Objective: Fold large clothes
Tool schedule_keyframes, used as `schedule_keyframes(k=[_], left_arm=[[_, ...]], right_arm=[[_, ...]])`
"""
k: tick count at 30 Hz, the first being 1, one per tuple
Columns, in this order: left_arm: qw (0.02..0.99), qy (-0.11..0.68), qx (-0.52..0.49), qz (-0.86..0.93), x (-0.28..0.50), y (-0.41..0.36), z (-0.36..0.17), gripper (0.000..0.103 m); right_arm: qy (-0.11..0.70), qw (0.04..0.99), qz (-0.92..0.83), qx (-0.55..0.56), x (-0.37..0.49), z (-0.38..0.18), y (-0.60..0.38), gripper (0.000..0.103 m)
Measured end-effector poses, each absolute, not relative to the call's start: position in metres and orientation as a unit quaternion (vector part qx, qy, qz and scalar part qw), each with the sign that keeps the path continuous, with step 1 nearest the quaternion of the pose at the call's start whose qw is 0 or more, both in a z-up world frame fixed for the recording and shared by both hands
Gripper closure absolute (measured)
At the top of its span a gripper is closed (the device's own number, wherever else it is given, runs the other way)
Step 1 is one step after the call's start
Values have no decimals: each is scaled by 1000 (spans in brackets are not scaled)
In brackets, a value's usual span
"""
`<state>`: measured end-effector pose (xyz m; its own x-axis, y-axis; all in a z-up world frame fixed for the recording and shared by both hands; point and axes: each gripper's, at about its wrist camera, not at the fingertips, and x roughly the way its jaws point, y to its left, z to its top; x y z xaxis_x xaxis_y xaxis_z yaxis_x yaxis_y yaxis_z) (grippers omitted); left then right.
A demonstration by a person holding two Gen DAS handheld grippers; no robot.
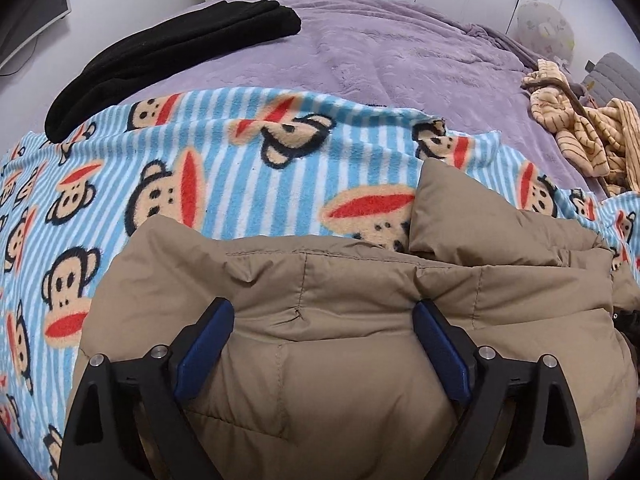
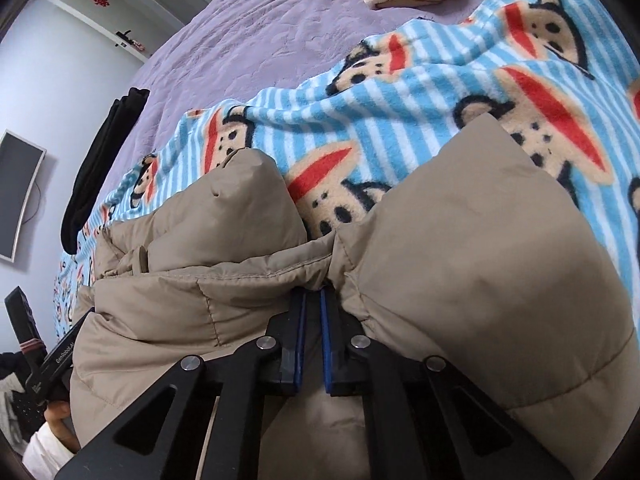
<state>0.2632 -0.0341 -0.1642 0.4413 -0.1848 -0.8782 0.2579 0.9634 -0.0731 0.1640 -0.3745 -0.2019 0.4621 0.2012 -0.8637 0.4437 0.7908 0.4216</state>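
A tan puffy jacket (image 1: 340,352) lies bunched on a blue striped monkey-print blanket (image 1: 224,168) on the bed. My left gripper (image 1: 324,310) is open, its blue-padded fingers (image 1: 208,344) spread wide over the jacket's quilted body. In the right wrist view the jacket (image 2: 480,248) fills the foreground. My right gripper (image 2: 313,294) is shut on a fold of the jacket's edge, the fabric pinched between the pads. The left gripper's body (image 2: 52,364) shows at the far left of the right wrist view.
A purple bedspread (image 1: 400,52) covers the bed. A folded black garment (image 1: 168,56) lies at the far left. A crumpled cream striped garment (image 1: 580,132) lies at the right. A balloon (image 1: 544,28) and a wall screen (image 2: 20,196) stand beyond the bed.
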Motion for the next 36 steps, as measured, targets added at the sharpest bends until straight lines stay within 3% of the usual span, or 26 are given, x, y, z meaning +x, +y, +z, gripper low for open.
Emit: schedule_keyframes(k=[9, 11, 12, 17, 26, 29, 33, 36], left_arm=[[861, 492, 92, -97, 230, 40, -139, 10], [852, 512, 66, -90, 233, 57, -151, 7], [849, 520, 47, -85, 236, 63, -156, 0], [839, 541, 9, -67, 245, 67, -174, 0], [855, 513, 24, -66, 200, 76, -119, 0], [853, 517, 22, -67, 178, 81, -107, 0], [844, 532, 32, -62, 150, 81, -100, 0], [843, 533, 42, -58, 128, 80, -97, 0]], right_arm=[[513, 809, -136, 252, 106, -158, -395, 98], [507, 811, -152, 248, 87, -155, -404, 98], [505, 811, -154, 252, 81, -157, -409, 98], [512, 808, -152, 248, 88, -178, -414, 98], [507, 802, -162, 272, 73, -147, -399, 91], [498, 802, -158, 289, 47, -134, -390, 82], [487, 795, -160, 324, 14, -125, -376, 57], [485, 791, -155, 338, -9, -121, -364, 56]])
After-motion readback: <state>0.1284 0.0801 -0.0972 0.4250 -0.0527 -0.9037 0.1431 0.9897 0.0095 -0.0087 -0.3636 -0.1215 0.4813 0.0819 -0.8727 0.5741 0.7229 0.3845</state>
